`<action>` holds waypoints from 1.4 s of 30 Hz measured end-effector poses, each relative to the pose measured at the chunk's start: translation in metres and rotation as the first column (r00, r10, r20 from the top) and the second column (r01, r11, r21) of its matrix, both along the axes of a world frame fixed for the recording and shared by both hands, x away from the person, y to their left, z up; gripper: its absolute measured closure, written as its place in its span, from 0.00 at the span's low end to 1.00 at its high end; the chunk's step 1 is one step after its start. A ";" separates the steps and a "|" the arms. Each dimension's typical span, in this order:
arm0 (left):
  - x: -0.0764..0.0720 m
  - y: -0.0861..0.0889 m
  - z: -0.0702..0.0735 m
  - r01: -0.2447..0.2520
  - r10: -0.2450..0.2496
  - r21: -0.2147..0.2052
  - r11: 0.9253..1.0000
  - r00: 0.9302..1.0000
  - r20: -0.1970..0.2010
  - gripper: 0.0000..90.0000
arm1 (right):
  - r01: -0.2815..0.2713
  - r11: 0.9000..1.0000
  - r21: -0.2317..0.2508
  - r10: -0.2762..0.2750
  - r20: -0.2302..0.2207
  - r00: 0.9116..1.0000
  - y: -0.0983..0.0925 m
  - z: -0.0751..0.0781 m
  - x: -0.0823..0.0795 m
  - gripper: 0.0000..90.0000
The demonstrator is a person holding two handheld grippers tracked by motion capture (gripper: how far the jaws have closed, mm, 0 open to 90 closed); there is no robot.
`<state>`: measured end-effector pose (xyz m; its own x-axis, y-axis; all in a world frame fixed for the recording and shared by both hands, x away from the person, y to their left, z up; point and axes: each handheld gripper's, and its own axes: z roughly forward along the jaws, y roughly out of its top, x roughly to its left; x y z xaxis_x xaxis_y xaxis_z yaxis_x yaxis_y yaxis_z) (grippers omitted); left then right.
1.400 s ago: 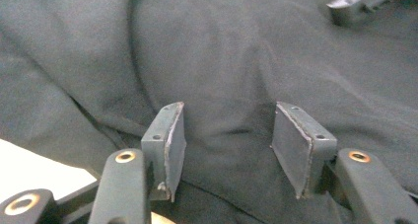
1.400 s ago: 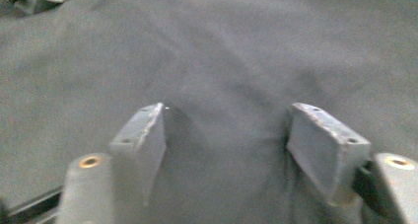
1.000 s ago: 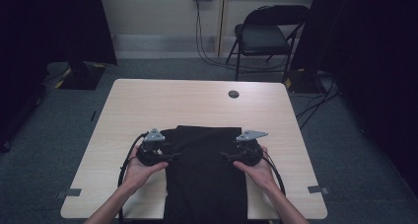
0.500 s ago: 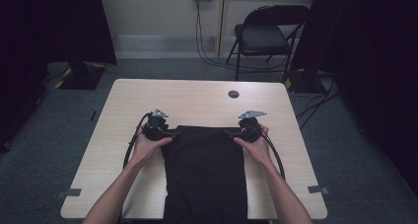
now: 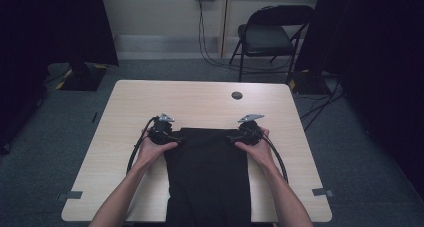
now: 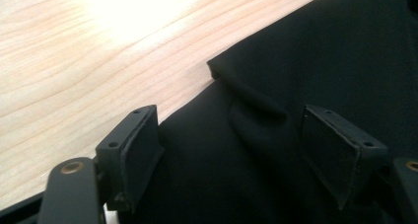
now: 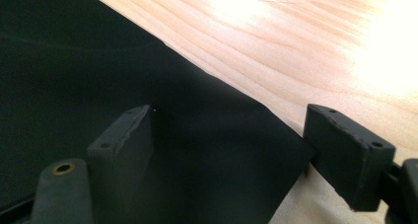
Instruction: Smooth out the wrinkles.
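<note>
Black cloth (image 5: pixel 207 177) lies flat on the light wooden table (image 5: pixel 200 104), its far edge about mid-table, its near end running off the person's side. It looks like a folded garment, though I cannot tell which kind.

Left gripper (image 5: pixel 172 137) sits at the cloth's far left corner, right gripper (image 5: pixel 234 136) at the far right corner.

Left gripper view: the pads (image 6: pixel 135 152) stand apart with a rumpled fold of the cloth (image 6: pixel 256 105) between them, unpinched. Its jaws have just been opening. Right gripper view: jaws wide apart, straddling the cloth's corner (image 7: pixel 236 150), with no grip on it. Its jaws have been opening too.

Judgement: the far edge has just been laid down and let go, so this is the release at the end of a spread or fold.

Next move calls for lifting both tools straight clear without snagging the corners, then smoothing the small ridge at the left corner.
</note>
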<state>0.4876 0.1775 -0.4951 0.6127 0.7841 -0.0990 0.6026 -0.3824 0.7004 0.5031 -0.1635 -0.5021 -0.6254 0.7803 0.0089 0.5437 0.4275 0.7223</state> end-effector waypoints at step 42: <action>-0.003 0.009 0.050 0.025 -0.006 -0.202 0.979 0.995 0.095 0.90 | -0.040 0.979 0.197 0.028 0.064 0.998 -0.002 0.055 -0.006 0.97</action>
